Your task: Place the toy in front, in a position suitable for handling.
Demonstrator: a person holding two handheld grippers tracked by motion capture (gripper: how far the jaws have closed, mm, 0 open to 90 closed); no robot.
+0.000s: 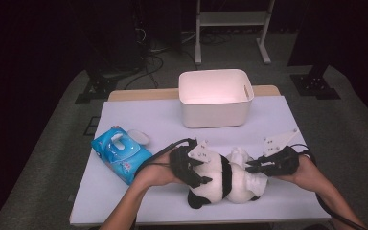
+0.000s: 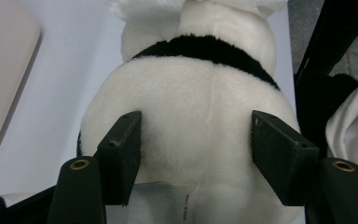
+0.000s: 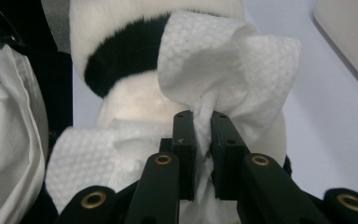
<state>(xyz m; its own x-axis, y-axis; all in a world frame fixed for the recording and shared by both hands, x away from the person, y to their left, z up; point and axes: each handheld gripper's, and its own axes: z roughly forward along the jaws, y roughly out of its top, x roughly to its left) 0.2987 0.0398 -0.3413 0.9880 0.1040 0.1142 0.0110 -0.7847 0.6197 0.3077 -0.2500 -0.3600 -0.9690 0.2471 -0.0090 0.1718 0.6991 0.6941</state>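
Panda plush [image 1: 220, 179] | my left gripper [image 2: 196, 140] is clamping its body steady | my right gripper [image 3: 203, 140] is pinching a wet wipe [image 3: 223, 70] against it, wiping

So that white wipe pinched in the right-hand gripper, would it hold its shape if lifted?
Probably not. The wipe bunches into soft folds above the right gripper, so it likely droops. Its thin, quilted sheet looks very light. Draped on the plush panda, it may drag across the fur rather than slide.

A plush black-and-white panda [image 1: 220, 179] lies on its side at the near middle, a crumpled white wipe [image 3: 223, 70] draped over its right end
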